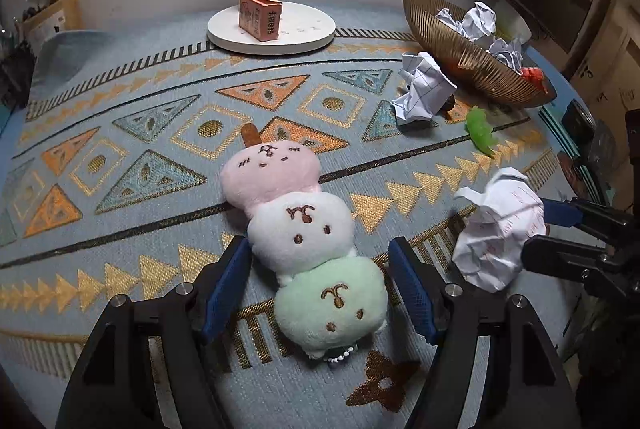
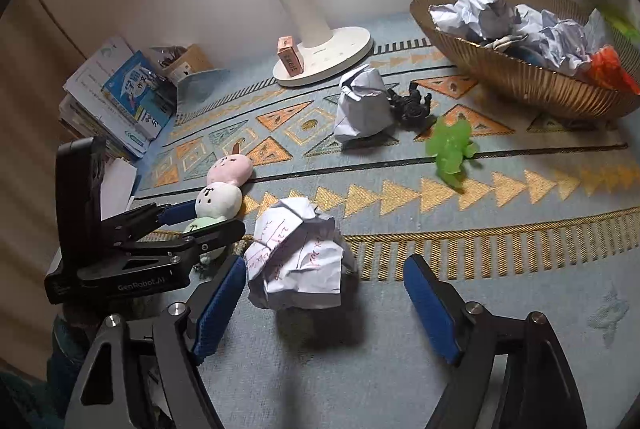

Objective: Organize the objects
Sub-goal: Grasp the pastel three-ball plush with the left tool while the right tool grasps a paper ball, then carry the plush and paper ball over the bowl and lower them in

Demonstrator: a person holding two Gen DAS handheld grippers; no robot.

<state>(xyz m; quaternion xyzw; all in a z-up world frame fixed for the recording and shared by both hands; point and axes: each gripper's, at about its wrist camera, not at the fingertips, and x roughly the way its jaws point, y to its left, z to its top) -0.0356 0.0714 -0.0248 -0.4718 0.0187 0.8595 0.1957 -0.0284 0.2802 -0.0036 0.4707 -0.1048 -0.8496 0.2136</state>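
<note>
Two hand-held grippers sit spread wide, grasping nothing. Left hand-held gripper [image 1: 320, 281] straddles the plush toy's [image 1: 304, 229] green end, its blue pads just beside the plush. Right hand-held gripper [image 2: 324, 293] brackets a crumpled paper ball [image 2: 298, 257] lying just right of the plush toy on the patterned rug [image 2: 500, 269], with visible gaps either side.

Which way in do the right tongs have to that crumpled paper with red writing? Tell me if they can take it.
Probably yes. The right tongs stand open with the crumpled paper lying between their fingers on the rug; nothing blocks it, though the left tongs sit close beside.
</note>
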